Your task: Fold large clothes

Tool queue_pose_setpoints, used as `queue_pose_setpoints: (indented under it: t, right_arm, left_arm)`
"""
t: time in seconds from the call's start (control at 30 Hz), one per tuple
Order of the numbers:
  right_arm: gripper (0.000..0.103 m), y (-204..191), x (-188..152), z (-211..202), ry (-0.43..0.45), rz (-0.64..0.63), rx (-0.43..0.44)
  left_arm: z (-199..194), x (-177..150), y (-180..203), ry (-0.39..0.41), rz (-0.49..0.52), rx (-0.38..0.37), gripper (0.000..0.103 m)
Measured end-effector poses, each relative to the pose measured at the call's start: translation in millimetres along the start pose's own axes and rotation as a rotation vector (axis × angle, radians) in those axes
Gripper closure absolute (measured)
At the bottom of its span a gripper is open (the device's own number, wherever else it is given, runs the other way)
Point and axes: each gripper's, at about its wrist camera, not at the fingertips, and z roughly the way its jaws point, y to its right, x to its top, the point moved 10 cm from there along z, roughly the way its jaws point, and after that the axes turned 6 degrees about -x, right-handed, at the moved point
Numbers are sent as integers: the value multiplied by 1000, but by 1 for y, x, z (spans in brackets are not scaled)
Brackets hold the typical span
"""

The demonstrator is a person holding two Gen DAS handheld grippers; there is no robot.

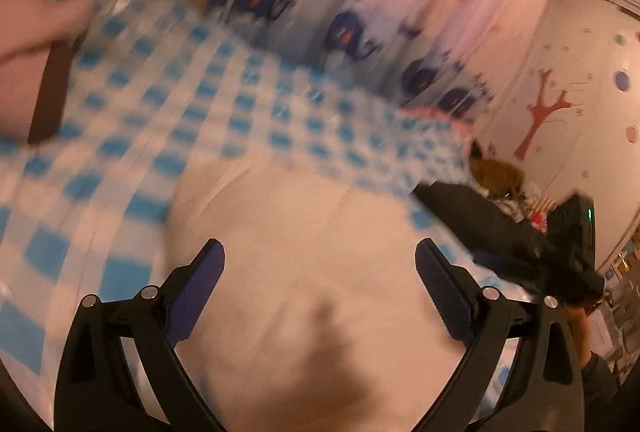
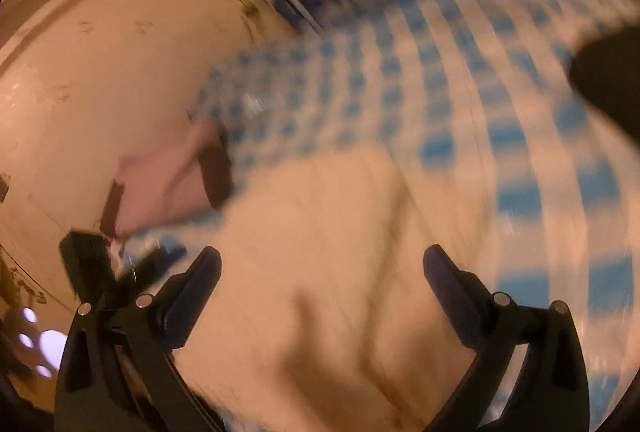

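A cream-coloured garment [image 1: 304, 272] lies spread on a blue-and-white checked sheet [image 1: 192, 88]. My left gripper [image 1: 320, 252] hovers over it, jaws wide apart, nothing between them. In the right wrist view the same cream garment [image 2: 320, 252] lies under my right gripper [image 2: 322, 260], also wide open and empty, with the checked sheet [image 2: 520, 152] to the right. Both views are motion-blurred.
A dark garment [image 1: 500, 232] lies at the sheet's right edge, and my other gripper [image 1: 572, 244] shows beside it. Curtains with dark blue elephants [image 1: 352, 32] hang behind. A pink item [image 2: 160, 184] and a dark wooden piece [image 2: 216, 168] sit at the sheet's left corner, beside a wall [image 2: 100, 72].
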Motion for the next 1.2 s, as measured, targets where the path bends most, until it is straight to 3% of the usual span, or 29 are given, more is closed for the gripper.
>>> queue_pose_setpoints:
  t: [0.13, 0.17, 0.23, 0.33, 0.4, 0.5, 0.63, 0.7, 0.73, 0.77, 0.8, 0.87, 0.9, 0.97, 1.07, 1.2]
  right_arm:
    - [5, -34, 33, 43, 43, 64, 44]
    - [5, -30, 28, 62, 23, 105, 46]
    - [5, -9, 8, 114, -45, 132, -46]
    - [7, 27, -35, 156, -90, 122, -93]
    - [7, 28, -37, 159, -95, 116, -95]
    - [7, 26, -31, 141, -94, 131, -47]
    - [7, 22, -15, 73, 44, 207, 21]
    - [7, 17, -24, 47, 83, 137, -29]
    - [7, 19, -33, 47, 68, 101, -85]
    - [7, 28, -58, 60, -11, 53, -183]
    - [7, 38, -83, 78, -103, 20, -227]
    - [6, 47, -100, 88, -114, 64, -150]
    - [7, 49, -99, 87, -126, 81, -147]
    - [7, 46, -91, 74, -134, 100, -184]
    - [7, 22, -71, 41, -22, 33, -180]
    - [7, -1, -54, 14, 115, -48, -225]
  left_arm:
    - [31, 9, 25, -37, 6, -50, 11]
    - [43, 3, 24, -66, -12, -54, 11]
    - [62, -24, 14, -137, -50, -61, 11]
    - [82, -61, 15, -172, 70, -17, 13]
    - [84, -66, 19, -167, 130, 18, 13]
    - [71, -56, 22, -147, 83, -8, 13]
    - [23, -30, 15, -1, 84, 58, 13]
    - [19, -31, 7, -7, 71, 86, 12]
    - [22, -36, 1, -27, 61, 100, 12]
    - [29, -45, -7, -55, 42, 114, 12]
    - [39, -54, -14, -90, 26, 123, 12]
    - [48, -66, -15, -116, 82, 176, 11]
    - [50, -69, -11, -116, 139, 214, 11]
    - [47, -69, -7, -114, 151, 233, 11]
    - [29, -59, -8, -78, 88, 222, 11]
    - [4, -38, -5, 26, 97, 289, 11]
